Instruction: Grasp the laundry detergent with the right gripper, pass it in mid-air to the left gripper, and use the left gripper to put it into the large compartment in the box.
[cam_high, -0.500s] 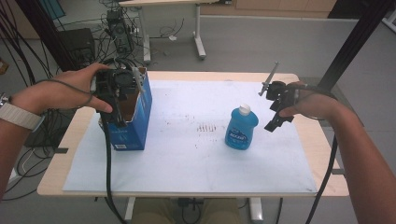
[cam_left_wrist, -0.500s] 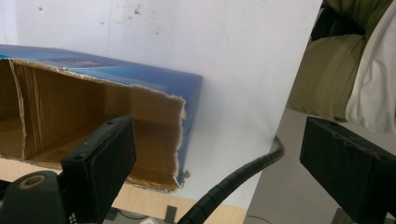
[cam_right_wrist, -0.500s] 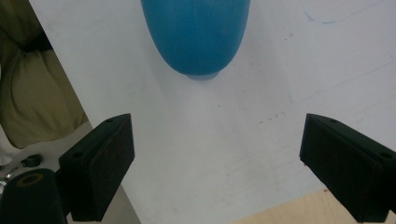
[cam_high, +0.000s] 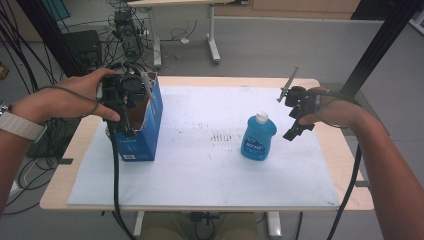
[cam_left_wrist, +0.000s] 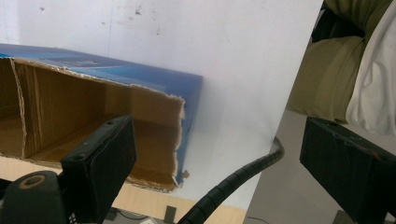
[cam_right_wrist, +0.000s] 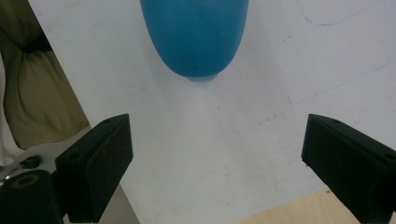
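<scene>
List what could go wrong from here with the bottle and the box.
1. The bottle stands upright and narrow on the white sheet; the open right gripper is beside it, and a glancing jaw might tip it.
2. The box has a torn, ragged open top; the open left gripper hovers at that edge and may crush or tear the cardboard.
3. The left gripper's cable hangs in front of the box and might drag it if the hand moves.
</scene>
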